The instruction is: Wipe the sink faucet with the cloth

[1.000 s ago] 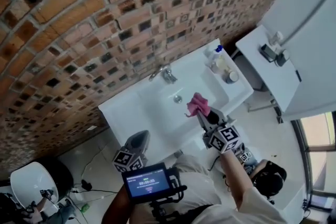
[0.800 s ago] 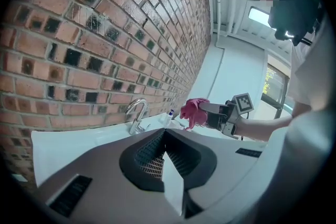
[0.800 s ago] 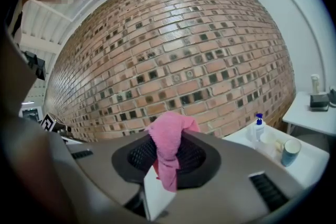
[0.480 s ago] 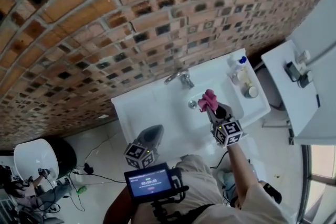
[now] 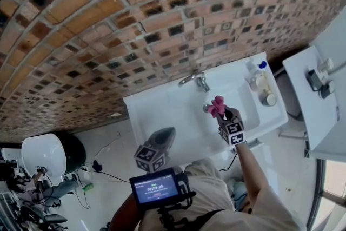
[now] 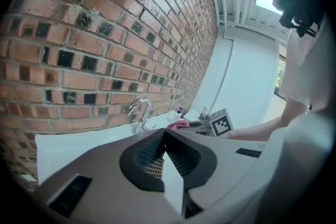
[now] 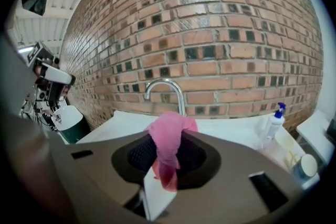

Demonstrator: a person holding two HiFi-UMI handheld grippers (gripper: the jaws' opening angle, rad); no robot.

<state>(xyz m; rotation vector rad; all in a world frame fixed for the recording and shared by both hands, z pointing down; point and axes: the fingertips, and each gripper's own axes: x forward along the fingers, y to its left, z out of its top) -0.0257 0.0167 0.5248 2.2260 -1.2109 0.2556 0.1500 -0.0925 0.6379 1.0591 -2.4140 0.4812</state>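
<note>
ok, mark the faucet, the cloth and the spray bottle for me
faucet (image 7: 164,81): right gripper view, top of its curved spout.
cloth (image 7: 169,136): right gripper view, bunched upper fold.
spray bottle (image 7: 271,127): right gripper view, white body.

Curved chrome metal faucet (image 7: 164,81), polished and mirror-bright; soft pink cloth (image 7: 168,139), matt and crumpled; white ceramic-looking sink (image 5: 157,111), smooth and glossy; red brick wall (image 5: 135,19), rough, matt.

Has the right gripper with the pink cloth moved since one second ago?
Yes. The right gripper, shut on the pink cloth, has come closer to the faucet.
</note>
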